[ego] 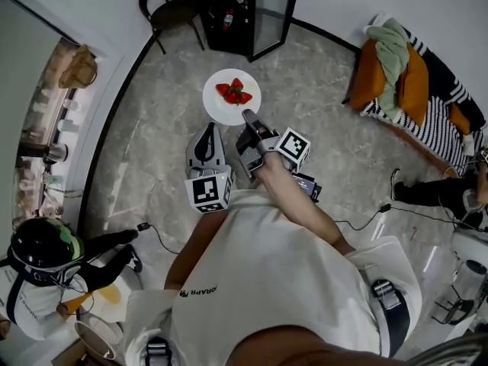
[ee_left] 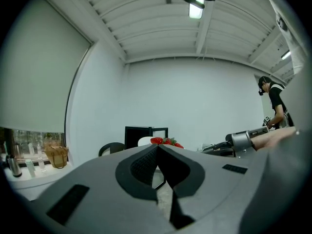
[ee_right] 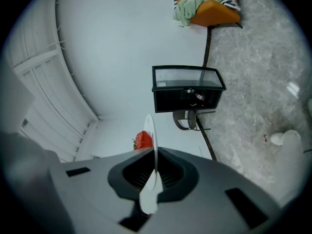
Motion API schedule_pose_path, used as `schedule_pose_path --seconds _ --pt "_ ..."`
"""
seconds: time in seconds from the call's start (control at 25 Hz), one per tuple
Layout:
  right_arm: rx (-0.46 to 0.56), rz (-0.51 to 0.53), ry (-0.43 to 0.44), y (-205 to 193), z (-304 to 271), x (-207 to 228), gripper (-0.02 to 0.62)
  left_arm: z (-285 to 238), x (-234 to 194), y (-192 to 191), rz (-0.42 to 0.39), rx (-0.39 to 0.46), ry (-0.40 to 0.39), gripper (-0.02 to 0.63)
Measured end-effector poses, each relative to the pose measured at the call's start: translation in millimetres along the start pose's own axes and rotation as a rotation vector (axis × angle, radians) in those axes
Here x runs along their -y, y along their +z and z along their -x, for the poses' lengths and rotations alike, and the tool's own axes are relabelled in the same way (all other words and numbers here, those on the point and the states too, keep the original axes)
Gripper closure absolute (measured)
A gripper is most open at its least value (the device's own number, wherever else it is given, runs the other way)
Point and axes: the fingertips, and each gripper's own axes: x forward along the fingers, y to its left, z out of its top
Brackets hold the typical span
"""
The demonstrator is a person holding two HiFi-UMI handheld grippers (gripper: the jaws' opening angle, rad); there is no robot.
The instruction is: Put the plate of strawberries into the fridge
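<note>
Pale marbled floor is spreading under everything, with no counter in play: the plate is hanging in the air, roughly level, with the strawberries sitting in a small heap near its far side. The right gripper is clamping its fingers on the plate's near rim (its own view is showing that rim edge-on between them), the arm reaching forward from the body. Ahead of the plate and well apart, the black fridge is standing by the wall, its glass door apparently swung open, so the coming move is looking like a straight carry forward. The left gripper is hovering just beside the plate, fingers pressed together on nothing.
</note>
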Motion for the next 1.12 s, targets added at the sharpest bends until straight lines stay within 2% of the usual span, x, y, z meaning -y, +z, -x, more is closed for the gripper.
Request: schedule_pose_path --seconds 0.28,0.44,0.64,0.76,0.92,1.12 --pt "-0.018 0.022 -0.051 13 -6 19 0.575 -21 2 -14 0.006 -0.006 -0.013 0.604" --pt "-0.004 0.001 -0.024 40 -42 17 0.575 -62 -5 -14 0.008 -0.017 -0.02 0.604" --pt "0.006 0.006 -0.058 58 -70 25 0.575 -99 -13 -15 -0.005 -0.006 -0.044 0.604" --pt "0.023 -0.01 -0.039 69 -109 26 0.575 -135 -34 -10 -0.015 0.0 -0.061 0.604" --pt "0.057 -0.006 -0.069 83 -171 20 0.575 -191 -73 4 -0.019 -0.002 -0.089 0.604" --pt "0.091 0.038 -0.061 97 -225 3 0.575 -236 -104 11 -0.012 -0.016 -0.119 0.604"
